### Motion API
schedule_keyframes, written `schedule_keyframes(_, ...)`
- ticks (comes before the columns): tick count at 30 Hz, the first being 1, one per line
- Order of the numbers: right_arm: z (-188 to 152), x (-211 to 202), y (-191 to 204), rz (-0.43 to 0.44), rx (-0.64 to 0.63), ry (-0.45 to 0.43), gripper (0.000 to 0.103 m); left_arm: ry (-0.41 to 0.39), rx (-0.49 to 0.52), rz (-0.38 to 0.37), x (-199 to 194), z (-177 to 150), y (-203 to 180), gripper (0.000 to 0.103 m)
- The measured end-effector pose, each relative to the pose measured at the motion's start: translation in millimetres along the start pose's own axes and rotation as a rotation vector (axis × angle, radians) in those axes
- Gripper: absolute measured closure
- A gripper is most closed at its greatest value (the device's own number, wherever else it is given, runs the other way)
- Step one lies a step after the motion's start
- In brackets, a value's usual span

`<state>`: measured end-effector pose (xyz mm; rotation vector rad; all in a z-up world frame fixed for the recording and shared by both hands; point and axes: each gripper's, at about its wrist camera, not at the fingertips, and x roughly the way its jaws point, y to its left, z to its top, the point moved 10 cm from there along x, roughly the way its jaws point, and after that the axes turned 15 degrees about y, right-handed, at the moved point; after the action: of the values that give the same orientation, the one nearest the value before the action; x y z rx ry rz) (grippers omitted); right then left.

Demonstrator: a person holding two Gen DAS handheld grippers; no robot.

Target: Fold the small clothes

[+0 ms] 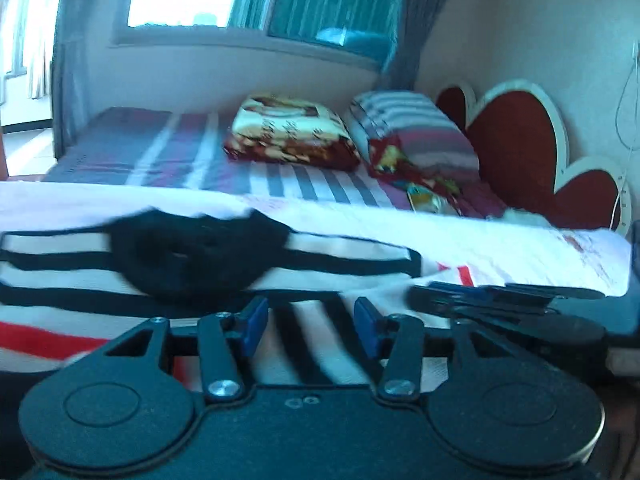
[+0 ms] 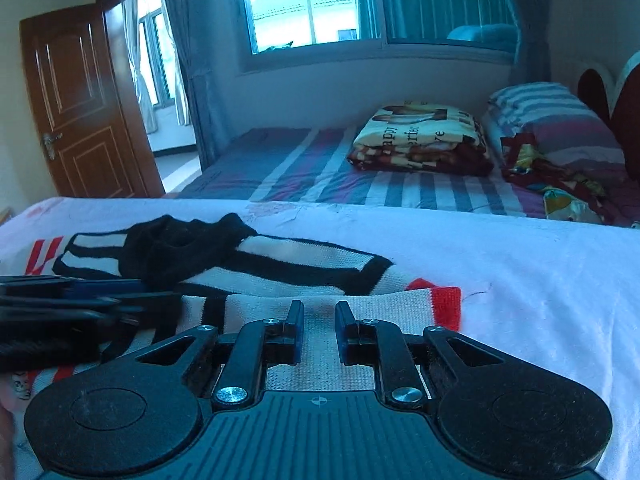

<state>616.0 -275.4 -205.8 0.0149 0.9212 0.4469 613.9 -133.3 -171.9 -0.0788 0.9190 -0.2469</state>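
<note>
A white knit garment with black stripes and red patches (image 1: 328,248) lies flat on a white sheet (image 1: 560,256). A black collar or neck part (image 1: 192,252) is bunched on top of it. My left gripper (image 1: 310,320) is open just above the garment's near edge, blue pads apart, nothing between them. My right gripper (image 2: 319,322) is open low over the garment's (image 2: 304,260) near right part, with cloth showing between the fingers but not pinched. The black collar (image 2: 180,248) lies ahead to the left. Each gripper shows at the side of the other's view (image 1: 500,300) (image 2: 60,300).
Behind the white sheet (image 2: 520,280) is a striped bed (image 2: 320,172) with a folded patterned blanket (image 2: 420,140), a striped pillow (image 2: 560,120) and red heart cushions (image 1: 516,136). A window (image 2: 304,4) is at the back and a brown door (image 2: 76,108) at the left.
</note>
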Motion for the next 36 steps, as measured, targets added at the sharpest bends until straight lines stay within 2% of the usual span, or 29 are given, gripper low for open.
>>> schedule_keyframes(2,-2,4,0,-0.001,-0.016,0.016,0.087,0.054,-0.007,0.043,20,-8,3,0.057)
schedule_keyframes(4,-4,5,-12,-0.078,-0.031,0.026,0.087,0.021,0.002,0.038,15,-14,10,0.056)
schedule_keyframes(6,-7,2,-40,-0.142,0.019,0.034,0.087,0.010,0.015,0.114,2,-25,33,0.057)
schedule_keyframes(8,-12,-1,-63,-0.168,0.060,0.042,0.086,-0.014,0.004,0.185,-19,-38,62,0.056)
schedule_keyframes(9,-15,-2,-70,-0.149,0.069,0.047,0.077,-0.028,-0.010,0.209,-26,-46,75,0.055)
schedule_keyframes(12,-17,-3,-76,-0.145,0.081,0.032,0.071,-0.032,-0.072,0.157,-35,-51,94,0.057)
schedule_keyframes(14,-17,-21,-73,-0.136,0.112,-0.008,0.071,-0.033,-0.049,0.208,-47,-49,93,0.057)
schedule_keyframes(16,-24,-46,-59,-0.119,0.091,-0.054,0.072,-0.081,-0.050,0.206,-66,-52,90,0.052)
schedule_keyframes(18,-38,-63,-44,-0.095,0.081,-0.071,0.071,-0.067,-0.069,0.190,-69,-60,95,0.052)
schedule_keyframes(20,-53,-66,-30,-0.084,0.075,-0.042,0.071,-0.025,-0.085,0.201,-60,-72,102,0.052)
schedule_keyframes(22,-70,-52,-22,-0.109,0.059,0.033,0.072,-0.030,-0.087,0.193,-55,-72,103,0.051)
schedule_keyframes(26,-73,-48,-25,-0.128,0.139,-0.005,0.071,-0.011,-0.034,0.224,-50,-69,99,0.044)
schedule_keyframes(31,-72,-56,-19,-0.204,0.122,0.015,0.071,-0.010,-0.032,0.209,-56,-71,101,0.044)
schedule_keyframes(33,-74,-75,-15,-0.199,0.141,-0.010,0.071,-0.054,-0.026,0.228,-75,-77,106,0.045)
schedule_keyframes(36,-84,-91,-6,-0.213,0.146,-0.023,0.071,-0.100,-0.127,0.223,-100,-91,137,0.046)
